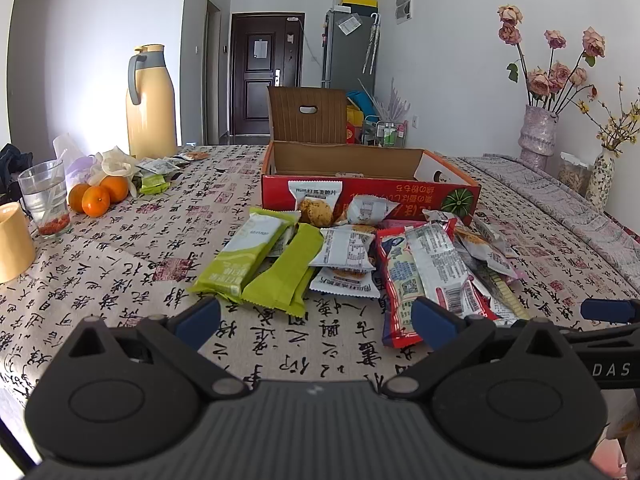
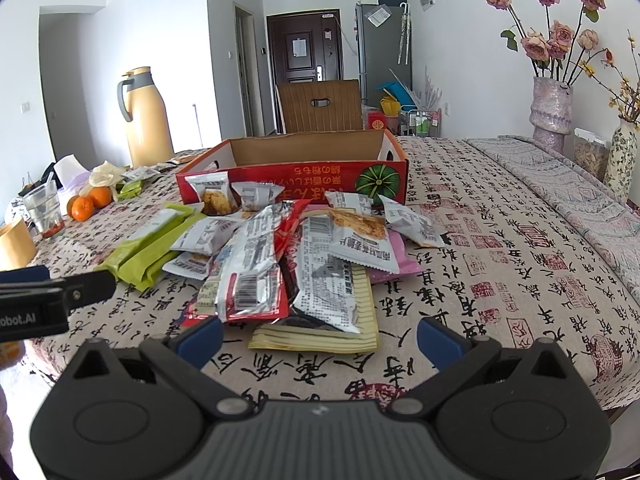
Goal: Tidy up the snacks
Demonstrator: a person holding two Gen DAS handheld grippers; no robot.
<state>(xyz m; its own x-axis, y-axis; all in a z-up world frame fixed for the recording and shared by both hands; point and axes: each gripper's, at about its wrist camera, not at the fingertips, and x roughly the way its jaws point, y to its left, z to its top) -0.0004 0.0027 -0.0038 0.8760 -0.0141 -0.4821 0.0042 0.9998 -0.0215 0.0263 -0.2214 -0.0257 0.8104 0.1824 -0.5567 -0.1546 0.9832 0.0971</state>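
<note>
Green snack bars [image 1: 260,264] lower centre-left of left wrist view, long axes running away from camera, just ahead of left gripper [image 1: 316,322], spread wide, empty. Snack pile [image 2: 304,256] on tabletop [image 2: 500,280] mid-frame. Red box [image 2: 296,176] behind. Right gripper [image 2: 320,338] wide, empty, nearest the pile.

A desk covered by a beige cloth printed with black calligraphy and red seals [image 1: 120,264] fills the room's foreground. At its left edge stand a tall yellow thermos jug with a grey handle [image 1: 150,104], a clear drinking glass holding red berries [image 1: 44,200] and a yellow cup [image 1: 12,240]. Three oranges [image 1: 98,196] lie beside the glass, near a crumpled white plastic bag [image 1: 116,162]. On the right, a mottled pink vase of dried pink roses [image 1: 538,134] stands beside a slim floral-patterned vase [image 1: 602,178]. Behind, a dark brown door [image 1: 264,76] and a grey refrigerator [image 1: 348,48] are visible.
</note>
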